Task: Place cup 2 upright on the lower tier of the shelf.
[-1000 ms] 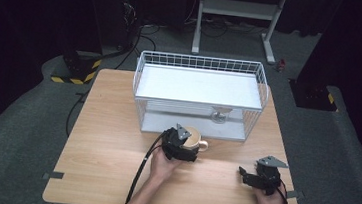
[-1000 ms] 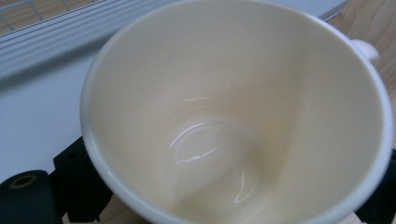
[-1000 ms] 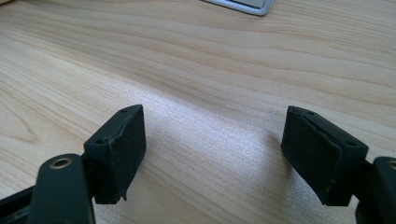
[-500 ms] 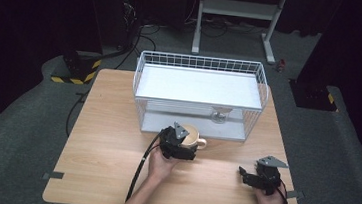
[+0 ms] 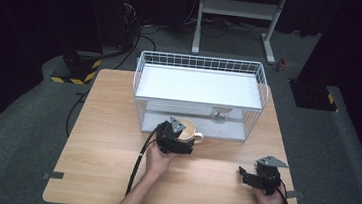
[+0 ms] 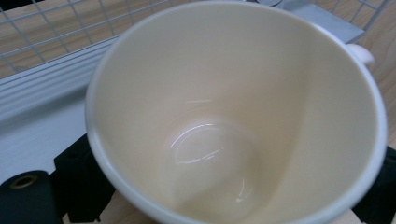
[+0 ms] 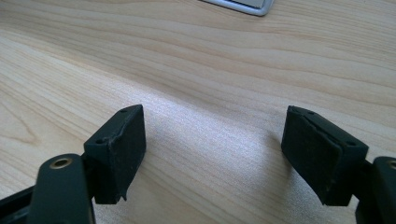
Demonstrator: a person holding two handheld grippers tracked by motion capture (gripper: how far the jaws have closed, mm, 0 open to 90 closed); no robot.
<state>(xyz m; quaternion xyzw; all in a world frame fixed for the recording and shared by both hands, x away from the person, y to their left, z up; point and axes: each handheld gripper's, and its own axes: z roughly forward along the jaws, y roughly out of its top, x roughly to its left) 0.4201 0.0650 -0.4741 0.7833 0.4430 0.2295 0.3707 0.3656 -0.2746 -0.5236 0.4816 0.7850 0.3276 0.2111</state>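
Observation:
A cream mug (image 5: 192, 131) with its handle to the right sits in my left gripper (image 5: 184, 141), just in front of the white wire basket (image 5: 203, 59). In the left gripper view the mug (image 6: 224, 116) is tipped with its empty inside facing the camera. A black jaw stands at each side of its rim, and the left gripper (image 6: 224, 205) is shut on it. My right gripper (image 5: 243, 176) rests low near the table's front right corner. Its jaws stand wide apart in the right gripper view (image 7: 215, 149), with only bare wood between them.
The wire basket stands at the back middle of the wooden table (image 5: 109, 145) with a white panel across it. A small stemmed glass (image 5: 220, 115) stands inside near its front right. The left gripper's cable (image 5: 139, 163) trails toward the front edge.

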